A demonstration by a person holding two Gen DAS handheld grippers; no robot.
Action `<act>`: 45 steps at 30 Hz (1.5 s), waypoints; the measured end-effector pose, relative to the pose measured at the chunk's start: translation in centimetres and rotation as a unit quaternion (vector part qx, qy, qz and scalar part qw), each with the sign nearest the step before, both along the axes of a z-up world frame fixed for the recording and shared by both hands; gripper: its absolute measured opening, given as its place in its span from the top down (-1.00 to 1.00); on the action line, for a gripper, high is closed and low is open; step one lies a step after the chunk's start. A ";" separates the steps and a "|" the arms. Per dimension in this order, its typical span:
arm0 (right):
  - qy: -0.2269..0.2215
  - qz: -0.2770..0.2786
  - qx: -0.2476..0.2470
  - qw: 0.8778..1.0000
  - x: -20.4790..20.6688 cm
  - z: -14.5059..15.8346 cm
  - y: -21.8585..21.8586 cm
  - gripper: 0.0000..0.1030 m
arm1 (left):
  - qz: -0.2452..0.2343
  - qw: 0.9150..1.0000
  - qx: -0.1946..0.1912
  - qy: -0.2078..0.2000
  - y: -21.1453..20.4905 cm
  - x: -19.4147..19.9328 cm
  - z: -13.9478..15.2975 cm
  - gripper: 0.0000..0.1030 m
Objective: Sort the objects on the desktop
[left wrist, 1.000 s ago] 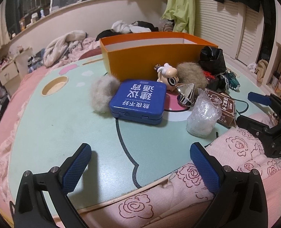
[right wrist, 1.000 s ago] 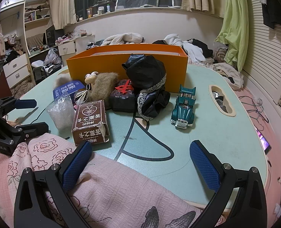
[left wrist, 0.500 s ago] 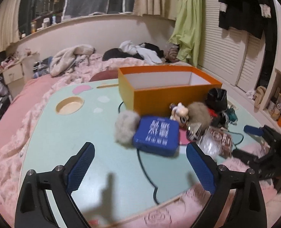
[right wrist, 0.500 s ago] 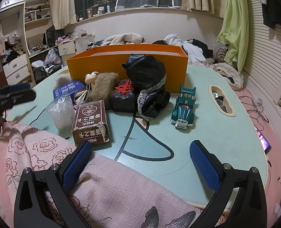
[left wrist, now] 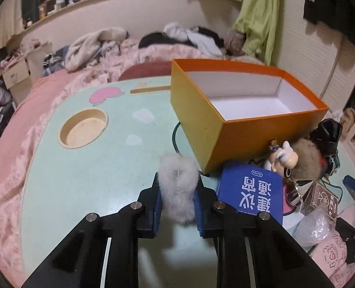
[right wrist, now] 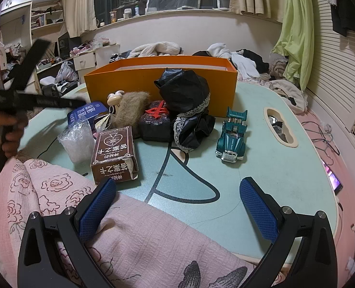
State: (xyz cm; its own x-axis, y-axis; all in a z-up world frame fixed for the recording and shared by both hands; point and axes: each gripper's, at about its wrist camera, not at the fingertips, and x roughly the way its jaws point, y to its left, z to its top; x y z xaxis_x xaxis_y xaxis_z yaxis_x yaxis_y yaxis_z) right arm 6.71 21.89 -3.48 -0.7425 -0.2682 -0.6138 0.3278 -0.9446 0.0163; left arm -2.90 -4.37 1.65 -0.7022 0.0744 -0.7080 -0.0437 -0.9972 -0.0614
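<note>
White fluff is squeezed between the jaws of the left gripper (left wrist: 177, 199): the pom-pom (left wrist: 178, 189) is clamped just beside the blue tin (left wrist: 252, 192). Lift it gently, then drop it in the empty orange box (left wrist: 237, 129) behind. The right gripper (right wrist: 177, 206) waits with jaws wide apart, holding nothing. The mint green table (left wrist: 86, 168) is cluttered; clothes lie around the room.

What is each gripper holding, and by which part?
Left gripper clamps the fluffy white-grey fur pompom across its sides. Right gripper holds nothing, jaws wide open.
</note>
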 end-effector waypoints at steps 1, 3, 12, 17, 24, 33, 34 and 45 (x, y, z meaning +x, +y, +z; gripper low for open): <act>0.000 0.000 0.000 1.000 0.0 0.0 0.0 -0.99 | 0.002 1.000 0.005 0.004 -0.2 0.2 -0.1 0.59; 0.000 0.000 0.000 1.000 0.0 0.0 0.0 -0.99 | 0.011 1.000 0.018 0.016 -0.6 1.0 0.0 0.61; 0.018 0.040 -0.038 0.998 1.0 2.5 -1.2 -0.73 | 0.040 0.997 0.045 0.057 -1.7 6.4 0.6 0.61; 0.024 0.068 0.040 0.997 0.2 2.5 -4.8 -0.05 | 0.029 0.996 0.043 0.069 -1.1 6.7 1.1 0.61; 0.014 0.084 0.006 0.996 0.3 2.1 -3.4 0.18 | 0.012 0.995 0.051 0.080 -0.5 7.3 1.8 0.61; 0.100 0.069 -0.075 0.990 1.3 7.4 -1.1 0.18 | -0.045 0.990 0.072 0.111 2.4 5.0 6.5 0.61; 0.105 0.065 -0.074 0.990 0.7 8.3 -1.5 0.18 | -0.048 0.990 0.074 0.111 2.8 3.8 7.1 0.61; -0.073 -0.040 -0.067 0.994 -15.5 7.7 -3.8 -0.51 | 0.026 0.995 0.094 0.016 2.6 -8.0 3.3 -0.66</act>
